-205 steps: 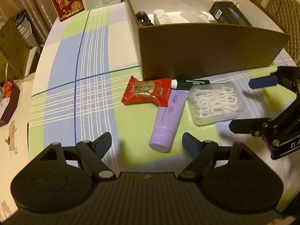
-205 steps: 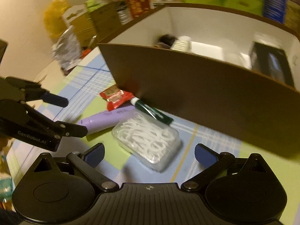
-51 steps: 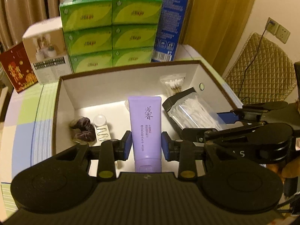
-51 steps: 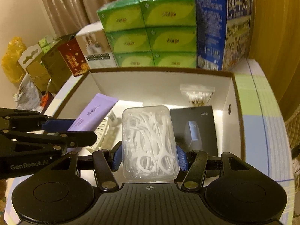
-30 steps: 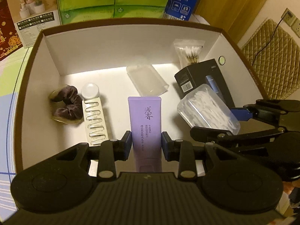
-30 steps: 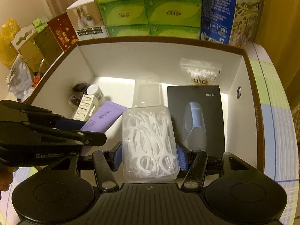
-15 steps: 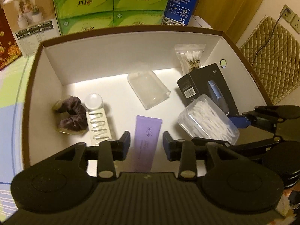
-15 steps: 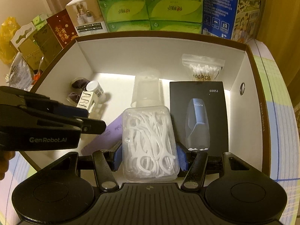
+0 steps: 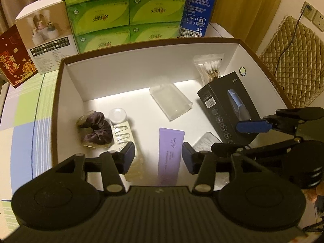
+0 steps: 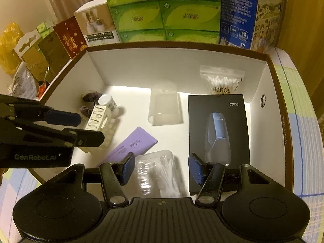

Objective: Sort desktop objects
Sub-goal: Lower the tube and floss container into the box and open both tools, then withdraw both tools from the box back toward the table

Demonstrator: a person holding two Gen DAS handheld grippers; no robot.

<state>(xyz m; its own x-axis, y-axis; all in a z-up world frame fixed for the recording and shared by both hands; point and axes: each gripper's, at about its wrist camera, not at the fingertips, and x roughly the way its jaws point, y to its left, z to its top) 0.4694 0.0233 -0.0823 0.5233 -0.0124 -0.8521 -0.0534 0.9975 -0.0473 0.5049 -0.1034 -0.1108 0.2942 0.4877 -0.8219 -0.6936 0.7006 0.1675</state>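
Warm-lit tabletop under a checked cloth, bearing a brown storage box (image 9: 58, 93) with white inside walls, both grippers poised above its near edge. Left gripper (image 9: 158, 158): jaws opening, nothing pressed; the purple tube (image 9: 170, 151) lies flat on the box floor directly below and between its fingers, long axis running straight away from the tool. Right gripper (image 10: 161, 169): jaws opening, pads clear of the floss-pick case (image 10: 157, 172), which rests on the floor beneath them, long axis likewise pointing away. Each item is nearest the hand that hangs over it. Further off: black shaver box (image 10: 217, 133), empty clear case (image 9: 171, 101), pill strip (image 9: 122, 134), dark scrunchie (image 9: 95, 129), cotton swab bag (image 10: 221, 81) against the far wall. One second earlier both items were clamped in the jaws; now both lie released.
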